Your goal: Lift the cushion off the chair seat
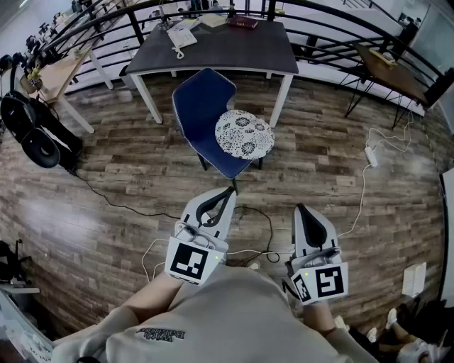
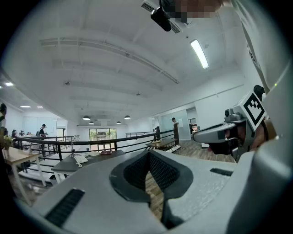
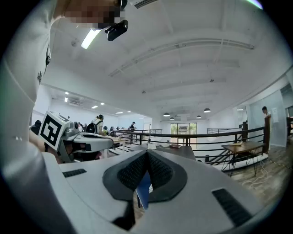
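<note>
A round white cushion [image 1: 244, 134] with a dark floral print lies on the seat of a blue chair [image 1: 201, 106] ahead of me on the wood floor. Both grippers are held close to my body, well short of the chair and pointing toward it. My left gripper [image 1: 230, 191] is shut with nothing in it, its pads meeting at the tip [image 2: 149, 153]. My right gripper [image 1: 299, 207] is also shut and empty [image 3: 146, 153]. A sliver of the blue chair [image 3: 143, 190] shows through the gap below the right gripper's pads.
A dark grey table [image 1: 234, 53] with a phone and a book stands just behind the chair, with a black railing [image 1: 333, 21] behind it. Cables [image 1: 264, 220] trail across the floor near my grippers, and a power strip [image 1: 372, 156] lies to the right. Black bags [image 1: 32, 131] sit at the left.
</note>
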`<state>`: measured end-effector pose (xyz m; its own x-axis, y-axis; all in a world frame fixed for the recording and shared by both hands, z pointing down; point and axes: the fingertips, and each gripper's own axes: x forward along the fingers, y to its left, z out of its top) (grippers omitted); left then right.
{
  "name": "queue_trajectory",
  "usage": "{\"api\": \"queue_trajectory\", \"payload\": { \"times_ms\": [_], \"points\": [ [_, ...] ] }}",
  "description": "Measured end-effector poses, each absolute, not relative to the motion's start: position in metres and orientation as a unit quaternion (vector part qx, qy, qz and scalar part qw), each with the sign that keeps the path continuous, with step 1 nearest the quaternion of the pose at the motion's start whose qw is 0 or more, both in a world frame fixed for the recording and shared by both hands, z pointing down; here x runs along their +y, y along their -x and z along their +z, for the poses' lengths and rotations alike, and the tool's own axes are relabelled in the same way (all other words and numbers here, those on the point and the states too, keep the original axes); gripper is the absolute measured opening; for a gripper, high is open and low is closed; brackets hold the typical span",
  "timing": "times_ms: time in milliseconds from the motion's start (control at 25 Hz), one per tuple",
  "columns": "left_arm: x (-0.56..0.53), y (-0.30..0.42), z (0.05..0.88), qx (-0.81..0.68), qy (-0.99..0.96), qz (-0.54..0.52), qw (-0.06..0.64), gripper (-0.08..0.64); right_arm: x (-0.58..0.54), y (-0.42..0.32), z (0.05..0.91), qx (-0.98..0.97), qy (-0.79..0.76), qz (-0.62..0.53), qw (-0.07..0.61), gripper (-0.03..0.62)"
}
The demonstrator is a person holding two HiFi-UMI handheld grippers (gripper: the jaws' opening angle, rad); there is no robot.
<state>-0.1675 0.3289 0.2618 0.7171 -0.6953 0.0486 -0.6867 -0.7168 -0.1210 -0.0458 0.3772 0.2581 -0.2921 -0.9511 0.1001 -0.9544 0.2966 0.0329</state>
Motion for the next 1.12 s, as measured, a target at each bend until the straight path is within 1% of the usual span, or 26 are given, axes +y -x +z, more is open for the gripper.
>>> {"api": "queue_trajectory", "payload": {
  "times_ms": [560,840,1000,1120],
  "points": [
    [0.333,0.162,0.270,0.375,0.924,-0.060,0.034,0.005,0.376,0.037,0.261,-0.800,-0.598,0.024,0.040,0.003],
    [0.343,0.156,0.273,0.382,0.921,-0.066,0.030,0.005,0.384,0.028,0.270,-0.801,-0.595,0.038,0.049,0.003],
    [0.351,0.151,0.282,0.393,0.916,-0.080,0.004,0.005,0.390,0.024,0.272,-0.808,-0.585,0.040,0.049,0.003],
    [0.356,0.143,0.284,0.400,0.913,-0.084,0.003,0.005,0.396,0.016,0.274,-0.813,-0.579,0.042,0.050,0.003]
  ]
}}
